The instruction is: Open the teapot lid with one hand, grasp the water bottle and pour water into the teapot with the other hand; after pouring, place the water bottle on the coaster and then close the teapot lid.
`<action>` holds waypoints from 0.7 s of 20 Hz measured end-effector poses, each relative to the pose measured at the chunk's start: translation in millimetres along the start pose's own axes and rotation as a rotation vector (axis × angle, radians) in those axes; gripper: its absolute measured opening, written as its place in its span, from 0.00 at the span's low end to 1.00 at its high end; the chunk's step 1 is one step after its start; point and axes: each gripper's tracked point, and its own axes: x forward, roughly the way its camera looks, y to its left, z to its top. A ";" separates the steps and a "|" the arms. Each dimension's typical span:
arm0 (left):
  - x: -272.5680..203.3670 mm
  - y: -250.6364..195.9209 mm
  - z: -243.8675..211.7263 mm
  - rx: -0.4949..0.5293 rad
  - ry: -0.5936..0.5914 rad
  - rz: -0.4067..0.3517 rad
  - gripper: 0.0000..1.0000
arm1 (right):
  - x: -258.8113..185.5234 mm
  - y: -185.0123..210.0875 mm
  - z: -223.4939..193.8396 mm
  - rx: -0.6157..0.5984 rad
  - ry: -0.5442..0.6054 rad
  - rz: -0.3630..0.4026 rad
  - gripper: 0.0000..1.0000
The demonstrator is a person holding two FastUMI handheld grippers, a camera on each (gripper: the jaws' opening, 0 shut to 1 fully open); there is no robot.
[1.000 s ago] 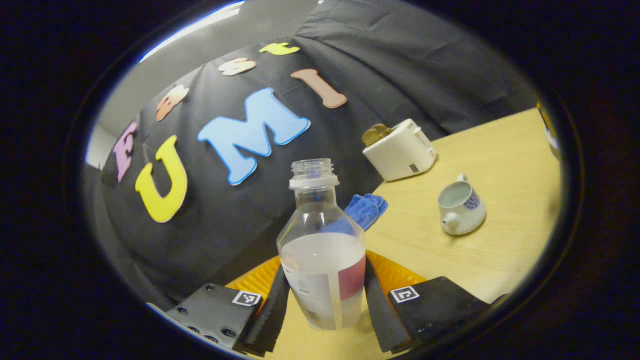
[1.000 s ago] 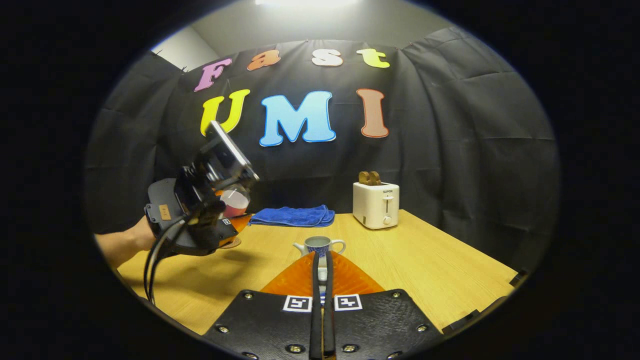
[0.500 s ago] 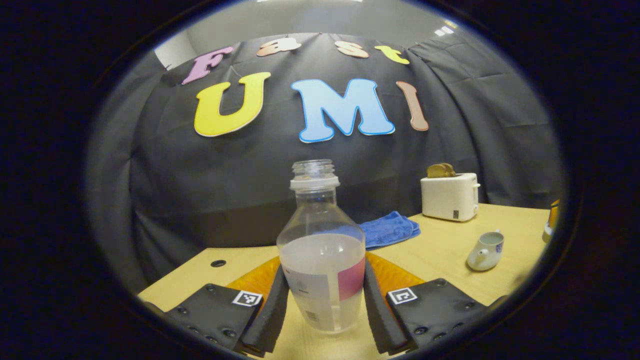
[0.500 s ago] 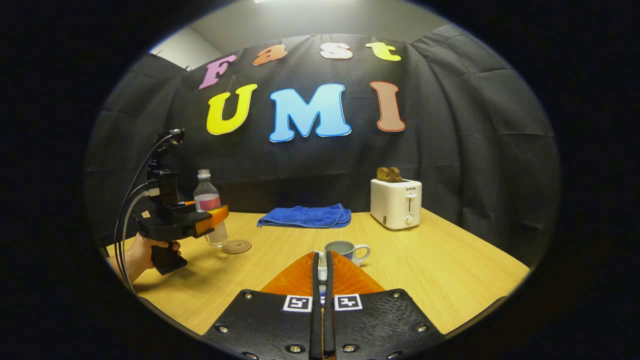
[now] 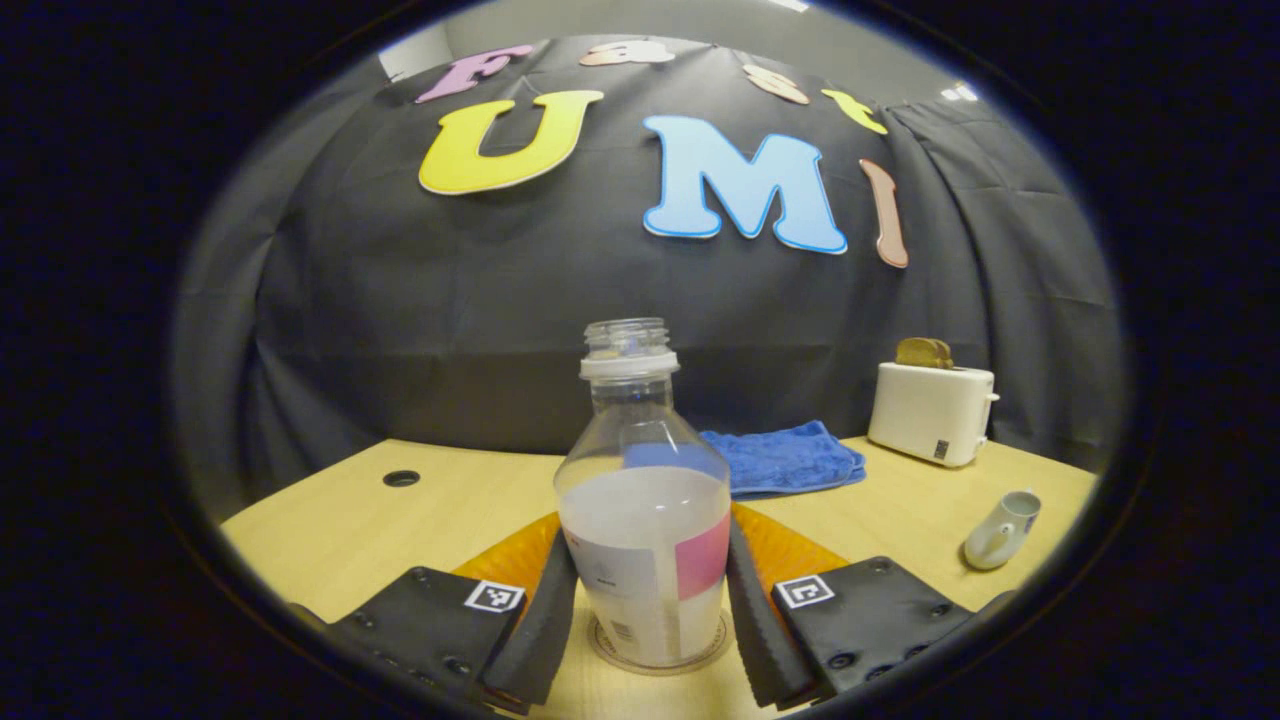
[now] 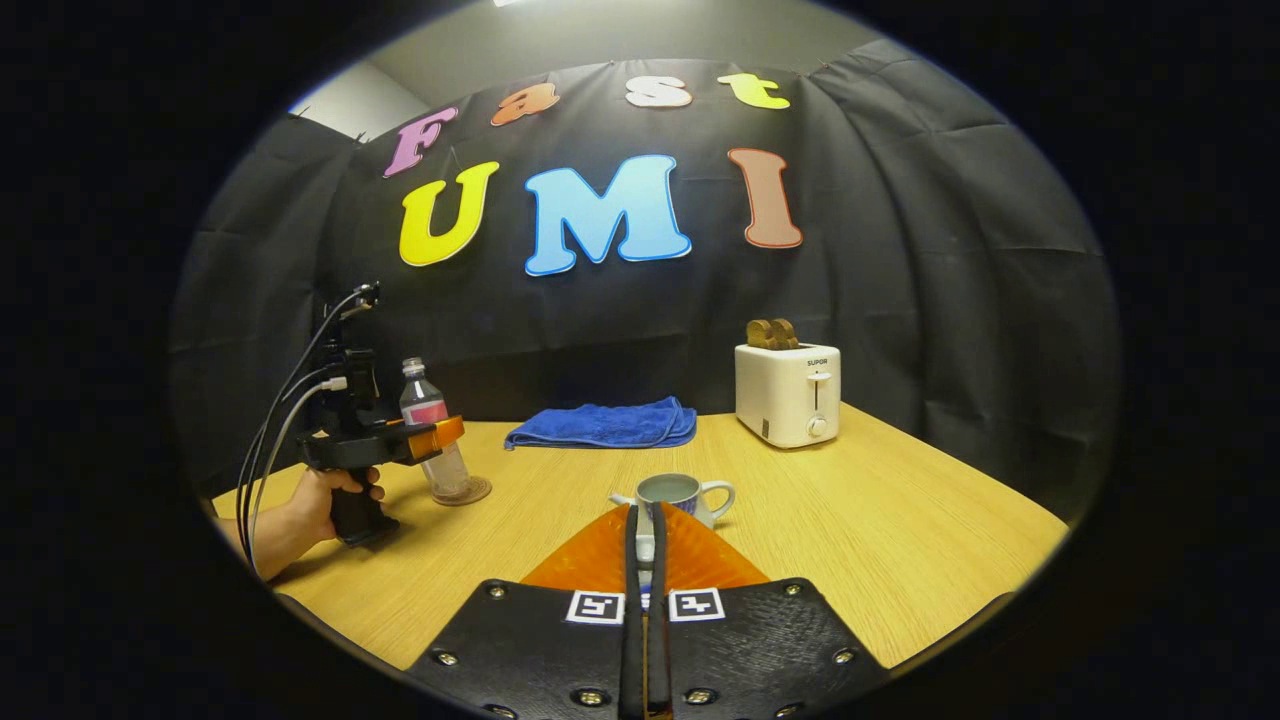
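My left gripper (image 5: 650,625) clamped the bottle (image 5: 645,520) upright on the coaster (image 5: 655,662) between its jaws, my right gripper (image 6: 645,560) pinched the lid, leaving release and closing the teapot (image 6: 672,495) ahead.

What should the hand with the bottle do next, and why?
Probably open the left tongs and let go. The bottle stands upright on the coaster, so it looks put down, yet both fingers press its sides. The teapot is open, and the right tongs seem to pinch something small and white, perhaps the lid, which goes back on afterwards.
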 end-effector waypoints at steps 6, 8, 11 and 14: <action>9.8 -5.6 -3.9 0.098 0.014 -0.001 0.83 | 1.1 -6.5 -5.8 0.022 0.015 -0.005 0.02; 11.1 -5.7 -3.9 0.100 0.015 0.000 0.83 | 1.0 -7.2 -4.0 0.021 0.011 -0.007 0.02; 7.4 -5.3 -7.1 0.108 0.030 -0.005 0.87 | 1.2 -7.4 -2.2 0.014 0.006 -0.009 0.02; 0.8 2.3 -1.1 0.141 0.013 0.037 1.00 | 0.7 -6.6 -2.7 0.019 0.006 -0.008 0.02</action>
